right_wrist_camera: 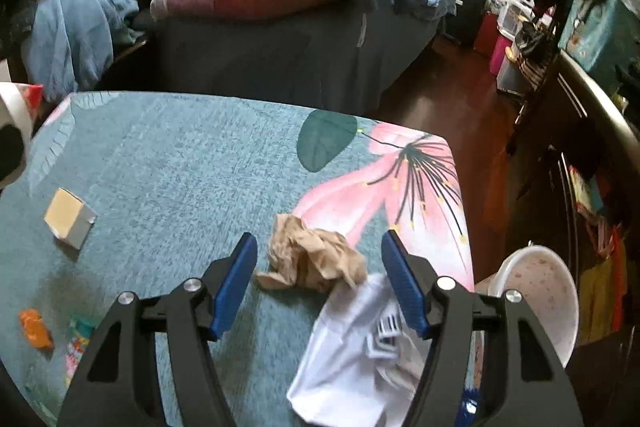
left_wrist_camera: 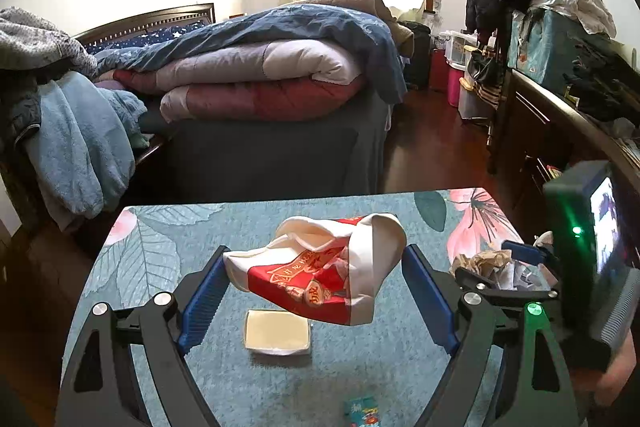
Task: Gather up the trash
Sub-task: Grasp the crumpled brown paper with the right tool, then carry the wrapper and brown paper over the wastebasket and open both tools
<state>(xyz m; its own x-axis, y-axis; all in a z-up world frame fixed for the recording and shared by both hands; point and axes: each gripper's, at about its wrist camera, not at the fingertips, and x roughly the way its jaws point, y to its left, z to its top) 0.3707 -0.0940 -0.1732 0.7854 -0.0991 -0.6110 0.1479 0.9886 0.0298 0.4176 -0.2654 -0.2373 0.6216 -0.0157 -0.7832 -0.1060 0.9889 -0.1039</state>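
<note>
the left tool (left_wrist_camera: 316,283) has its jaws spread wide, with a crumpled red-and-white paper bag (left_wrist_camera: 320,271) between them; its left edge touches the left pad, raised over the teal floral surface (left_wrist_camera: 160,247). a small cream box (left_wrist_camera: 278,335) lies beneath. the right tool (right_wrist_camera: 320,283) is spread around a crumpled brown paper wad (right_wrist_camera: 312,259), a white wrapper (right_wrist_camera: 352,351) beside it.
</note>
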